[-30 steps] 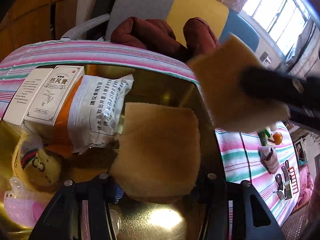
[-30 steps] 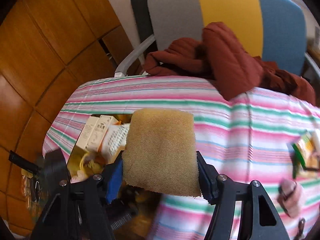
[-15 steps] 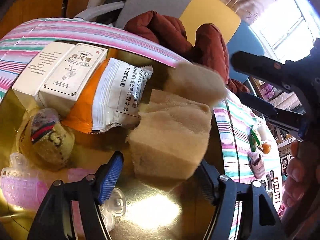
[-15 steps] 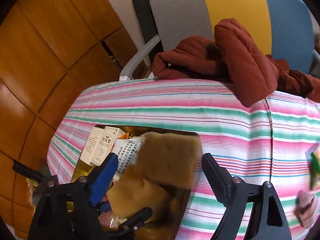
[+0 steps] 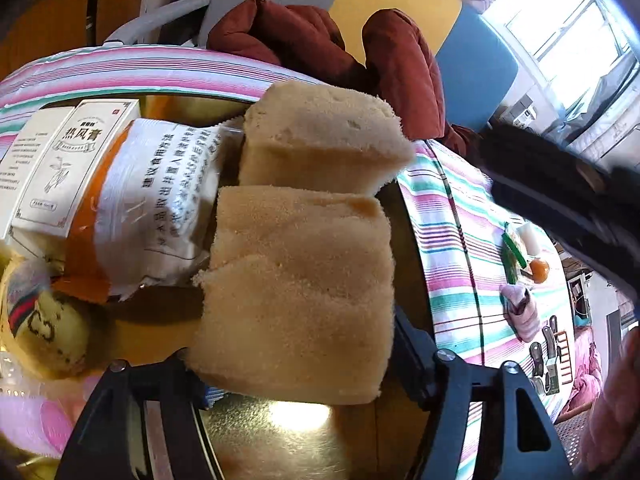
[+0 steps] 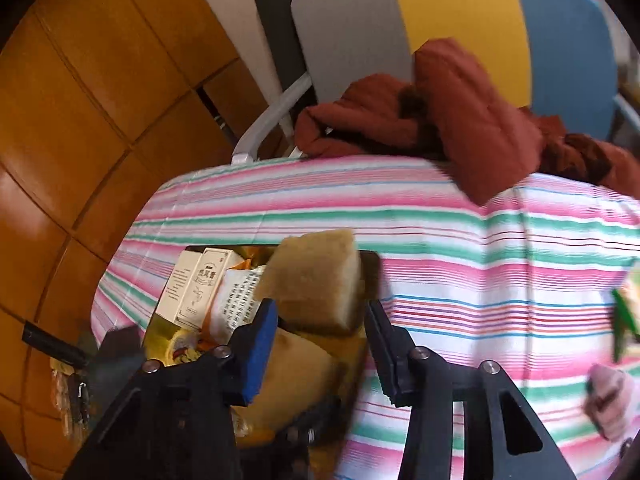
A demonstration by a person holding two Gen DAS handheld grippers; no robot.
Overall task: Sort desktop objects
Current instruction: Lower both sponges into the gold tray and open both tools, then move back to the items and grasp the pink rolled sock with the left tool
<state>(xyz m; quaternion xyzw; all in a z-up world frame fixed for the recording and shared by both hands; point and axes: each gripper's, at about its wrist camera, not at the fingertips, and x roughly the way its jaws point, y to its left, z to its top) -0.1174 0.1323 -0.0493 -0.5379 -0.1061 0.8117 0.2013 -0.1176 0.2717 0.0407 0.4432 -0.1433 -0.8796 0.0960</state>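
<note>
Now both sponges sit in the gold tin (image 5: pixel 280 440): left gripper (image 5: pixel 296 364), jaws just widened, brackets the near sponge (image 5: pixel 296 296) loosely; lift it straight out. Right gripper (image 6: pixel 320 320), narrowing, grasps nothing; far sponge (image 6: pixel 316 276) lies beyond.

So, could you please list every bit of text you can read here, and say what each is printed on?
"热风膏": on the front of the white box in the gold tin.
White and orange packet: lines of Chinese print, too warped to read reliably.
White box, side panel: small print, unreadable.
</note>
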